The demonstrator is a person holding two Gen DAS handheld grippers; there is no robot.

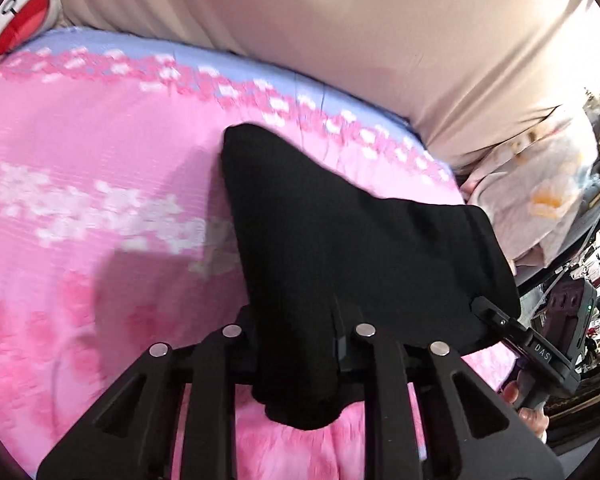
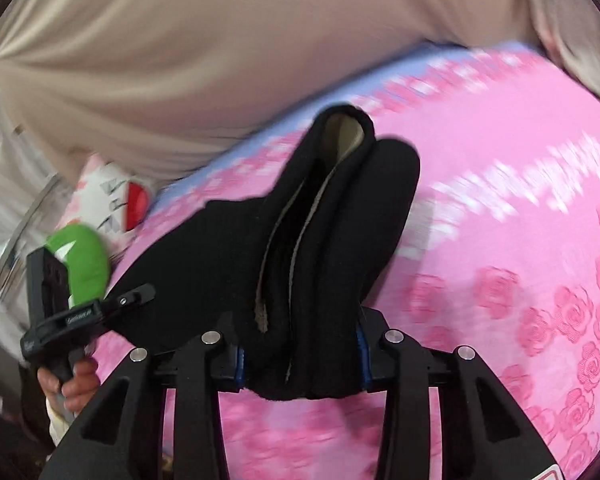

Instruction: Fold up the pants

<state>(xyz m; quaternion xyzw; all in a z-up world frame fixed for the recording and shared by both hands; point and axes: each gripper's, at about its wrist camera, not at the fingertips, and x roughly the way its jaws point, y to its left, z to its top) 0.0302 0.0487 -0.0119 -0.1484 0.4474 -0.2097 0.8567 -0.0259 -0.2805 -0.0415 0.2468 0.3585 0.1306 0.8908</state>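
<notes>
Hanging between both tongs, the black pants (image 1: 340,248) sit lifted above the pink flowery bed cover (image 1: 80,140). The left tongs (image 1: 300,344) pinch one bunch tight. The right tongs (image 2: 300,356) squeeze a thick folded bunch.

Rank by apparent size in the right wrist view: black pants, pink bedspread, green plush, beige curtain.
1. pink bedspread and beige curtain: similar areas, can't rank them.
2. black pants: near the camera, so they look inflated.
3. green plush: clearly smallest.
</notes>
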